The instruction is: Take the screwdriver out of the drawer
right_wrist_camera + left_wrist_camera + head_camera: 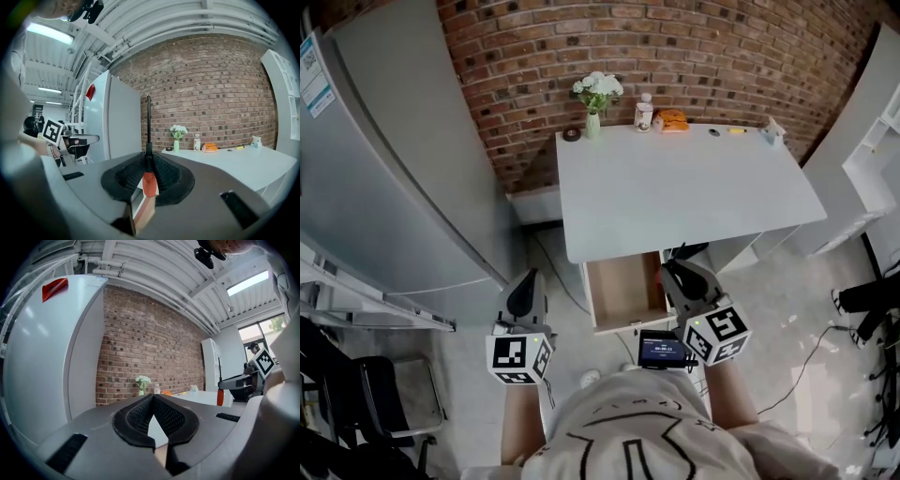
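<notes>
Refrigerator point(384, 169): stands at your far left, beside the table. It plays no part in the task.

Left gripper point(153, 397): you hold it about level, left of the drawer and apart from it, pointing toward the brick wall point(140, 348). Judgement: it is parked out of the way, since the lift needs only one hand.

Left jaws: the pad tips meet at the front and only the V-shaped hollow behind them gapes. Nothing sits between them and they touch nothing.

Drawer point(623, 291): pulled out from under the table's front edge, between your two grippers. The floor that shows is bare wood. Its right corner is behind the right gripper, so I cannot tell what is there.

Right gripper point(148, 161): in the head view it sits over the drawer's right front corner, aimed nearly level at the wall.

Screwdriver point(149, 183): out of the drawer, in your right gripper. The black shaft rises straight up from the pads and the orange handle hangs below them. Judgement: gripping at the neck, where shaft meets handle, keeps the tool upright and stops it swinging.

Right jaws: closed down to a narrow gap, with both pads pressing on the screwdriver's neck. They hold nothing else.

Table point(694, 197): white top, right of the refrigerator. A vase of flowers point(596, 97), a bottle point(644, 112) and an orange packet point(673, 120) line the far edge.

Stage: judgement only, but the take-out looks all but done. What is left is setting the tool down.
</notes>
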